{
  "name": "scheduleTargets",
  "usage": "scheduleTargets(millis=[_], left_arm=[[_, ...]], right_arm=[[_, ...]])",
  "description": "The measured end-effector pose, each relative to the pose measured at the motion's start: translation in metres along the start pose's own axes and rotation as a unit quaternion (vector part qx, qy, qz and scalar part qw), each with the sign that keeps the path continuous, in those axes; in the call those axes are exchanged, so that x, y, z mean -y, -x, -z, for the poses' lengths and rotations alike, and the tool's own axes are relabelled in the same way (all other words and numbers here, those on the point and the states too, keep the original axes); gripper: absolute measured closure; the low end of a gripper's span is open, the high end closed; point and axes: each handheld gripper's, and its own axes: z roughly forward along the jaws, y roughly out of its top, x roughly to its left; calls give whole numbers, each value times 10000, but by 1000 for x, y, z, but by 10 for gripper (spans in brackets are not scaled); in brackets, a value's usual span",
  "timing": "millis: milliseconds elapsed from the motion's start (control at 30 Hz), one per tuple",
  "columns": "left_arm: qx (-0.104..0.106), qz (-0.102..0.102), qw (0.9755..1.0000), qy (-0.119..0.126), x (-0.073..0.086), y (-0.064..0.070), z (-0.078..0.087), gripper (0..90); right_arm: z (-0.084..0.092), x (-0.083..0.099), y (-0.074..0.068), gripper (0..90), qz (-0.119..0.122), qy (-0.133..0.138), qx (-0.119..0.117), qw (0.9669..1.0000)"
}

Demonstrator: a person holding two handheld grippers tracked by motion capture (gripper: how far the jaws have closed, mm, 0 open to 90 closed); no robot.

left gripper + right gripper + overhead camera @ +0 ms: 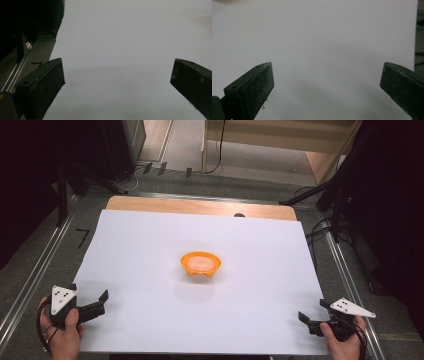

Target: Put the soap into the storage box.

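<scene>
High view and the two gripper views. An orange bowl stood near the middle of the white sheet that covered the table, with something pale pink inside it; what that was could not be told. The left gripper rested at the near left corner of the sheet and the right gripper at the near right corner. Both had their jaws spread wide and held nothing, as the bare white between each pair confirmed in the left gripper view and the right gripper view.

The bowl lay ahead of both grippers and inward: forward and to the right of the left one, forward and to the left of the right one, well apart from each. Neither was clearly the nearer. Being round, the bowl offered no long axis, so its rim could be taken from any side. The sheet around it was open on every side, and the bowl stood far from all four edges, leaving free room for either approach.
</scene>
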Motion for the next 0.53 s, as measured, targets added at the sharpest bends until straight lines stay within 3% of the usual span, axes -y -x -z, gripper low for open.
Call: scheduleTargets(millis=[200,267,533], left_arm=[[-9,0,10000,8,0,0,0,0],[-12,7,10000,-3,0,0,0,0],[12,13,10000,-18,0,0,-1,0]], right_arm=[[10,7,5,0,-172,176,106,9996],[14,10,8,0,-337,328,82,9989],[14,12,11,0,-438,361,92,9983]])
